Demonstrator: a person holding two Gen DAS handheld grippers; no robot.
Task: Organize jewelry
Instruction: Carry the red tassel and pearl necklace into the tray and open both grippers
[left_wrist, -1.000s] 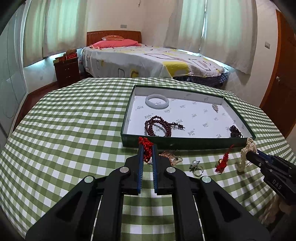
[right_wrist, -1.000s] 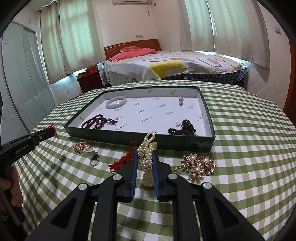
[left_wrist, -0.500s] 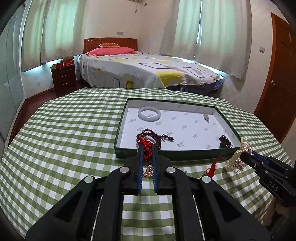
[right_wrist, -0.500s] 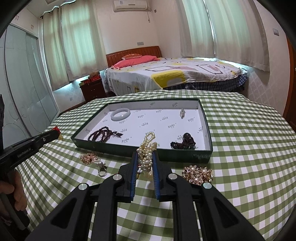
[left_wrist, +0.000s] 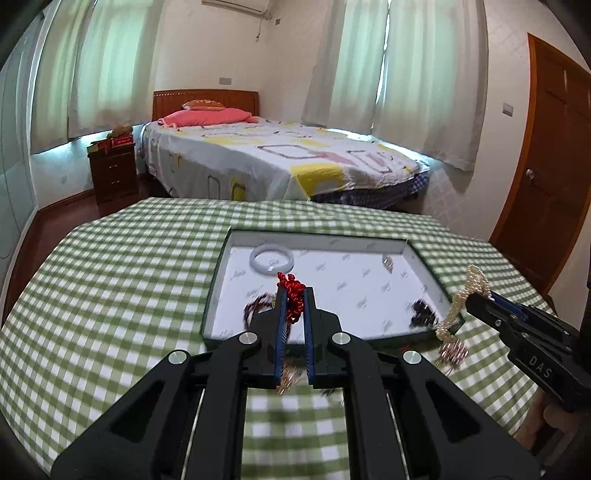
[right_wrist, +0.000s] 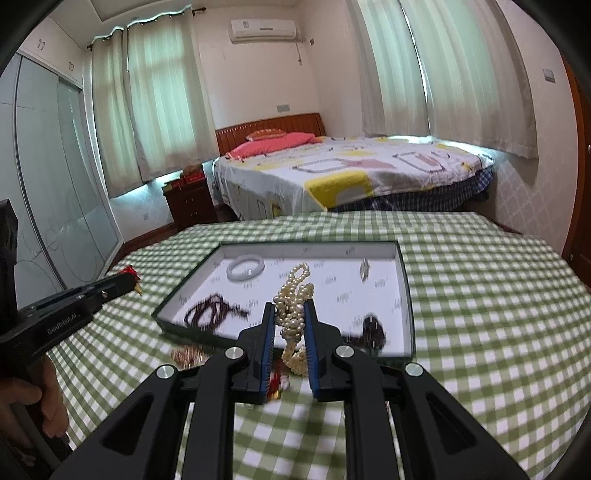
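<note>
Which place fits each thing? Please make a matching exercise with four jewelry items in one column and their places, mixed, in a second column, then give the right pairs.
Things:
1. pearl necklace
2. red knotted cord
3. white bangle
4. dark red bead string

Places:
A. lying in the far left corner of the tray
B. clamped in the left gripper
C. lying in the near left part of the tray
D. clamped in the right gripper

Pairs: 1-D, 2-B, 3-A, 4-C

Green-white checked tablecloth (left_wrist: 110, 295); red cord (left_wrist: 291, 291); cream pearls (right_wrist: 293, 306)
</note>
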